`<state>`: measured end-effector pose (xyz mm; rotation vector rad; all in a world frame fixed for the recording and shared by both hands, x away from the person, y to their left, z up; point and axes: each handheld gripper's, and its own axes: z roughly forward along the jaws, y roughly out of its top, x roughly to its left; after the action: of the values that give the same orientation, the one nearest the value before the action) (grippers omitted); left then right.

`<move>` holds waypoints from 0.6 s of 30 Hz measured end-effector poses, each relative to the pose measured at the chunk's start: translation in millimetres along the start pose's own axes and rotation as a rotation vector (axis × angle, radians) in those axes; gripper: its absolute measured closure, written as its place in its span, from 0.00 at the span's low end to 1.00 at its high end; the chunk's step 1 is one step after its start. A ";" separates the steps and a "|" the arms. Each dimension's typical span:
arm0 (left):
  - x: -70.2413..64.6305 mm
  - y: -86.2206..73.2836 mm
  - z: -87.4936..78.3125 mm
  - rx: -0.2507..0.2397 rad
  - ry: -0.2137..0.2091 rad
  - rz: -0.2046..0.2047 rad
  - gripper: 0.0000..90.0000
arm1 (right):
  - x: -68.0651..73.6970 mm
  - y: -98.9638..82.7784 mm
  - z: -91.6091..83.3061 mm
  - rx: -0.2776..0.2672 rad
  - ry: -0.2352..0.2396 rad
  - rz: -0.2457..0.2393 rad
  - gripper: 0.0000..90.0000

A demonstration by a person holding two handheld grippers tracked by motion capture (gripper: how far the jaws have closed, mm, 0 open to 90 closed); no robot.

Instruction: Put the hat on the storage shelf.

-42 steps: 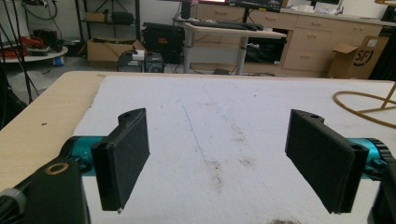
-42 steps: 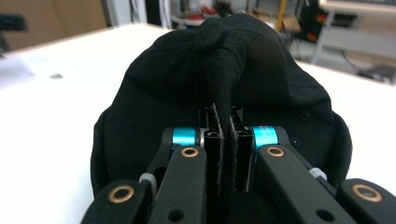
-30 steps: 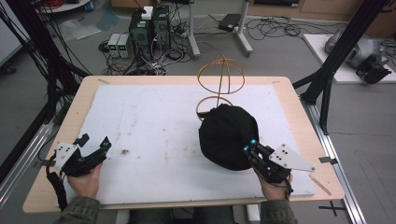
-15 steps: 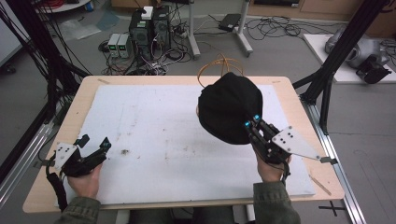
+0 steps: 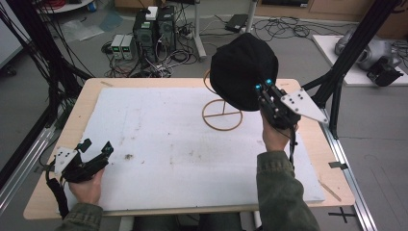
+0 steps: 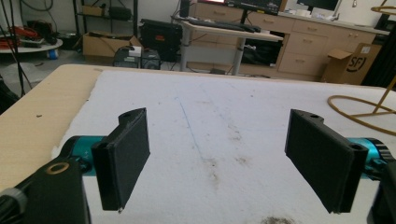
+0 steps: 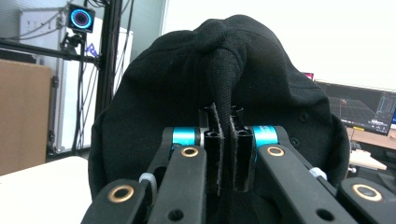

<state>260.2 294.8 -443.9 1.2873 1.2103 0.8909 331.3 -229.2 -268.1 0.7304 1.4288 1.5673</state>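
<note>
A black cap hangs in the air above the far right part of the table, with my right gripper shut on a pinched fold of its fabric. Under and behind the cap stands a gold wire stand, its ring base on the white mat and its upper part hidden by the cap. Its base ring also curves in at the right edge of the left gripper view. My left gripper rests open near the table's front left corner, with nothing between its jaws.
A white mat with a few dark stains covers most of the wooden table. Black frame posts stand at both sides. Behind the far edge, computers and cables lie on the floor.
My right gripper has lifted the black cap off the mat and carried it up and away toward the wire stand. The left gripper has stayed where it was.
</note>
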 end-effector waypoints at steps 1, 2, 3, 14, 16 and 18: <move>0.0 0.0 -0.2 0.000 -0.002 -0.001 0.25 | -1.4 0.9 3.8 0.004 -0.001 0.005 0.97; -0.1 -0.2 -0.2 0.000 -0.004 -0.003 0.25 | -3.3 1.7 8.4 0.009 -0.005 0.004 0.97; 0.3 -0.2 0.0 0.000 -0.004 -0.003 0.25 | -5.0 2.4 12.7 0.012 -0.006 0.000 0.97; 0.2 -1.4 -0.7 0.009 -0.023 -0.044 0.25 | -21.0 4.1 47.5 0.018 -0.027 0.043 0.97; 0.3 -1.4 -1.1 0.009 -0.023 -0.043 0.25 | -23.7 3.8 54.2 0.031 -0.025 0.055 0.97; 0.4 -1.4 -1.9 0.004 -0.021 -0.047 0.25 | -25.9 3.6 61.7 0.051 -0.015 0.065 0.97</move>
<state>258.2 295.4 -445.1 1.2637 1.2217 0.8395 395.7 -223.0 -250.8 0.8244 1.4511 1.5766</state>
